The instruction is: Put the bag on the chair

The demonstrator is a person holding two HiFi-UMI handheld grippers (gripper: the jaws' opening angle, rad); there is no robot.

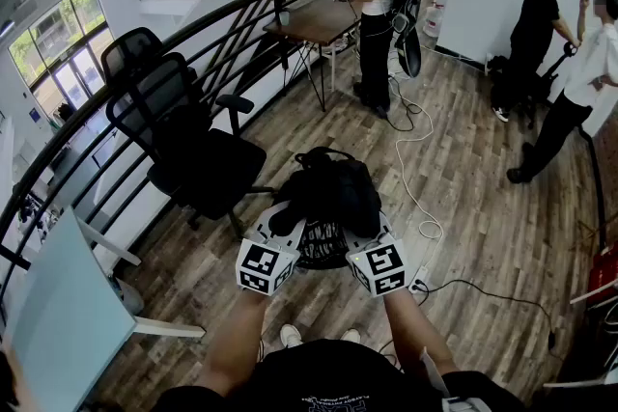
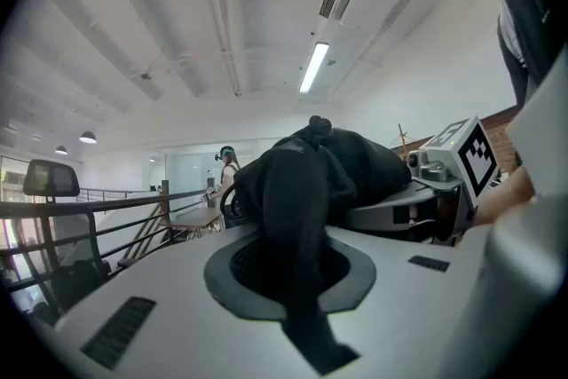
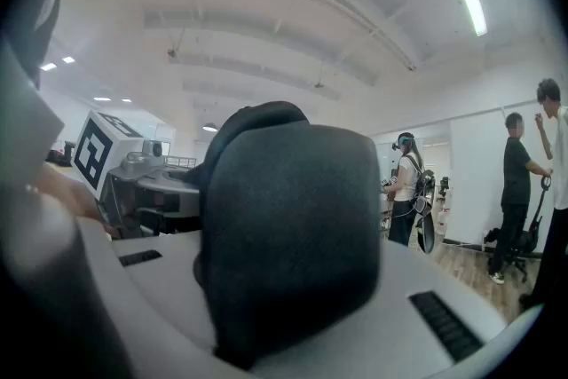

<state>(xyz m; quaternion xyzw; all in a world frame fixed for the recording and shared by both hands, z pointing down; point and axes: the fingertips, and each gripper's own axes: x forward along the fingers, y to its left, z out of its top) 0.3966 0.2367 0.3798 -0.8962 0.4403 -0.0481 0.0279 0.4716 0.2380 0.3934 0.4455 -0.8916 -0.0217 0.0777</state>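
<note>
Head view, looking steeply down: a black bag (image 1: 328, 193) hangs in the air between two hand-held tools, above a wooden floor (image 1: 473, 207). It is not on the chair yet. The black office chair (image 1: 193, 154) stands to the left of the bag, near it but apart, with its back to a dark railing (image 1: 145, 53).

The left tongs (image 1: 288, 225) are closed almost completely on a narrow black strap of the bag; the left gripper view shows the strap pinched between the jaws, with its end trailing out towards the camera. The right tongs (image 1: 371, 229) are clamped on a wider, padded part of the bag, which fills the right gripper view.

Judged risks: the thin strap could slip out of the left tongs, so the bag would tip and drop to the floor. The bag could catch on the chair's armrest (image 1: 235, 101) on its way across. A seat like this may turn or roll when pushed, leaving the bag on the edge. A white cable (image 1: 413, 171) lies on the floor ahead and could trip a step.

No brand or label can be read on the bag. The cubes on the tools carry black-and-white square markers, not words. Print on the wearer's dark shirt is too small to read.
</note>
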